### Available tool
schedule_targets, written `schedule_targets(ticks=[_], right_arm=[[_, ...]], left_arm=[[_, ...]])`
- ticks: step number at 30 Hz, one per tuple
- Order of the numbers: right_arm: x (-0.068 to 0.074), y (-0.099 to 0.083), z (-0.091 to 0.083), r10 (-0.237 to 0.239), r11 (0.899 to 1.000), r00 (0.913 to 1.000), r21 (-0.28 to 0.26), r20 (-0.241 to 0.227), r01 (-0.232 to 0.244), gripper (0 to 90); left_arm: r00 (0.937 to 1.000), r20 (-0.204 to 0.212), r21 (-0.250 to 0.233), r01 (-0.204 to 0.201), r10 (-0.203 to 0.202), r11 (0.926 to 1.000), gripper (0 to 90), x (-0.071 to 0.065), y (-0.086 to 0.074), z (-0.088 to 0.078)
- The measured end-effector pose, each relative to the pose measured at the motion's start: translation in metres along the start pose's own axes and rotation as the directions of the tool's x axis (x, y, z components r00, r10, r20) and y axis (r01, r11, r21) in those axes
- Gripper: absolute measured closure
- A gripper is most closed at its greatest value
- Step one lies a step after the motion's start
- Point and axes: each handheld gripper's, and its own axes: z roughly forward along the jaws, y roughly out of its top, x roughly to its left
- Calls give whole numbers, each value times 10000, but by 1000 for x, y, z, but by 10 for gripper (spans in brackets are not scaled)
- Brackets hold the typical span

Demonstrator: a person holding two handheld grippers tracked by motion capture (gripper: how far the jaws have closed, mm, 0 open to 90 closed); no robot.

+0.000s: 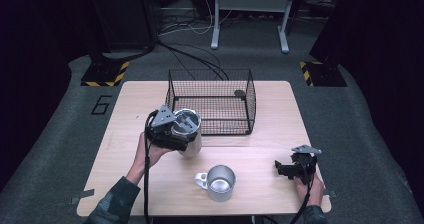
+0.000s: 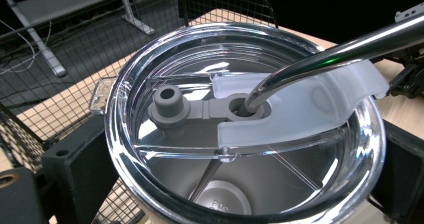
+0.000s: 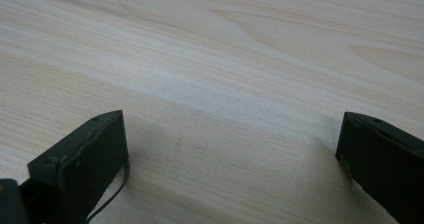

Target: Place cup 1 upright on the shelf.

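A steel tumbler (image 1: 188, 132) stands upright on the worktop (image 1: 270, 129), just in front of a wire basket (image 1: 210, 106), gripped around its body by the left tool (image 1: 170, 134). Embossed writing inside its base is unreadable. Its metal straw (image 2: 330, 54) leans through the clear lid (image 2: 245, 119). The right tool (image 3: 230, 149) rests wide apart, holding nothing.

a large "6" is marked on the grey floor (image 1: 80, 134) left of the table (image 1: 280, 114)
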Motion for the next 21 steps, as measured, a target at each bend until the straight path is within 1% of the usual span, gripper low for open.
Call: schedule_targets(ticks=[5,8,11,12,15,17,18,19,21], right_arm=[[0,0,0,0,10000,10000,1,-2,0,0],[0,0,0,13,10000,10000,25,9,-13,0],[0,0,0,14,10000,10000,24,10,-14,0],[0,0,0,14,10000,10000,24,10,-14,0],[0,0,0,13,10000,10000,25,11,-13,0],[0,0,0,11,10000,10000,25,10,-11,0],[0,0,0,10,10000,10000,26,9,-10,0],[0,0,0,12,10000,10000,24,11,-12,0],[0,0,0,13,10000,10000,26,11,-13,0]], left_arm=[[10000,-75,-91,-25,24,10000,37,2,4,-7],[10000,-35,-104,83,-83,9999,37,3,7,-11],[9998,-118,-235,156,-158,9996,36,6,9,-15],[9998,-106,-174,158,-160,9997,36,7,10,-17],[9997,-56,-225,227,-228,9995,37,9,12,-20],[9998,-88,-233,201,-203,9995,37,9,14,-22],[9997,-120,-310,228,-232,9993,37,9,15,-22],[9997,-59,-257,221,-223,9994,37,10,16,-24],[9997,-23,-301,257,-258,9992,37,11,18,-25]])
